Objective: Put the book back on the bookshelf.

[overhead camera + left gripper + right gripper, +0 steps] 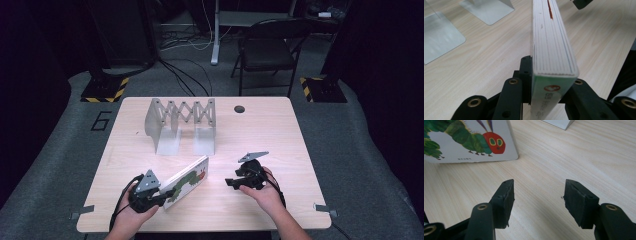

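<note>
Dark studio floor surrounds a pale wooden table (280, 130), a folding chair behind at 12 o'clock. Grey expanding rack (181, 122) stands toward 11 o'clock. Near 7 o'clock, the book (187, 181) sits clamped edgewise in the left gripper (161, 197). At 5 o'clock, the right gripper (231, 183) rests, jaws apart, empty.

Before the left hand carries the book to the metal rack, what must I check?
1. Left gripper shut on the book: ok.
2. Grip is near one end, so the book may tip: cannot tell.
3. Right gripper fingers open, holding nothing: ok.
4. Right gripper apart from the book: ok.
5. Slots of the rack free of other things: ok.
6. Slot wide enough for the book: cannot tell.
</note>
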### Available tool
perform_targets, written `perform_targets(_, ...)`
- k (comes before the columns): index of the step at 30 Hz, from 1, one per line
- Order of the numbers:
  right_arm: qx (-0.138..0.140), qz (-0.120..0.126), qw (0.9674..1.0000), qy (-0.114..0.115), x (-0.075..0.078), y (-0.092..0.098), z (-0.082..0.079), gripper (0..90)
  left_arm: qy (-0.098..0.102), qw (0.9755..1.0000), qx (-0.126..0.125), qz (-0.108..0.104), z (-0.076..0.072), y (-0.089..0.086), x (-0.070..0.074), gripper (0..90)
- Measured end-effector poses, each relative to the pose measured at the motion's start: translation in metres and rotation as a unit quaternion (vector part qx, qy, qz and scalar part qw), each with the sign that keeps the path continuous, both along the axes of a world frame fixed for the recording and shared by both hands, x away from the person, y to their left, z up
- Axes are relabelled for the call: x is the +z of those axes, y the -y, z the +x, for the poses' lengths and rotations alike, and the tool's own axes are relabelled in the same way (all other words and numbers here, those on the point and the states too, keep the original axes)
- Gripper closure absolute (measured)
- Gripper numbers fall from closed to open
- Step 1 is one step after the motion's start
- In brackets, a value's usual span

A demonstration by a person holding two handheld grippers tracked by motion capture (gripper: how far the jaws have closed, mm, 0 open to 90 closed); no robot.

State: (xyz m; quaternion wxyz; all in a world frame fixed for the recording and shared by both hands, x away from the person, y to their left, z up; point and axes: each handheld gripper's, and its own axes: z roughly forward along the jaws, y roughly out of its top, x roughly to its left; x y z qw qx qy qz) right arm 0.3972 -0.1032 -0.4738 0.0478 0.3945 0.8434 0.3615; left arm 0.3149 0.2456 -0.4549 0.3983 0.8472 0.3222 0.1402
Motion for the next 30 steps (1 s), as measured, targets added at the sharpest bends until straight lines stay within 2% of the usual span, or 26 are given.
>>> perform_targets(8, -0.001, -0.002, 1.0000, -0.001, -0.0008, -0.0003, 0.0002, 41.2, -0.008, 1.0000, 0.002, -0.001, -0.0035, -0.0079, -0.0029, 74.3)
perform_targets(12, 0.001, -0.003, 1.0000, -0.004, -0.0006, 0.0003, 0.0006, 41.2, -0.010, 0.9999, 0.004, 0.003, -0.0046, -0.0070, -0.0032, 73.7)
perform_targets(15, 0.001, -0.004, 1.0000, -0.004, -0.0006, 0.0004, 0.0002, 41.2, -0.013, 0.9998, 0.004, 0.017, -0.0055, -0.0067, -0.0055, 72.7)
perform_targets(19, 0.001, -0.003, 1.0000, -0.004, -0.0005, 0.0008, 0.0002, 41.2, -0.012, 0.9998, 0.008, 0.014, -0.0052, -0.0068, -0.0054, 71.6)
perform_targets(23, 0.001, -0.003, 1.0000, -0.004, -0.0011, 0.0008, 0.0003, 41.1, -0.007, 0.9999, 0.011, 0.000, -0.0042, -0.0071, -0.0041, 66.7)
perform_targets(25, 0.000, -0.003, 1.0000, -0.005, -0.0013, 0.0005, 0.0003, 41.1, 0.001, 0.9999, 0.015, 0.002, -0.0035, -0.0064, -0.0047, 65.4)
perform_targets(30, -0.001, 0.000, 1.0000, -0.006, -0.0015, -0.0003, -0.0001, 41.1, -0.002, 0.9996, 0.028, -0.003, -0.0015, -0.0046, -0.0051, 63.0)
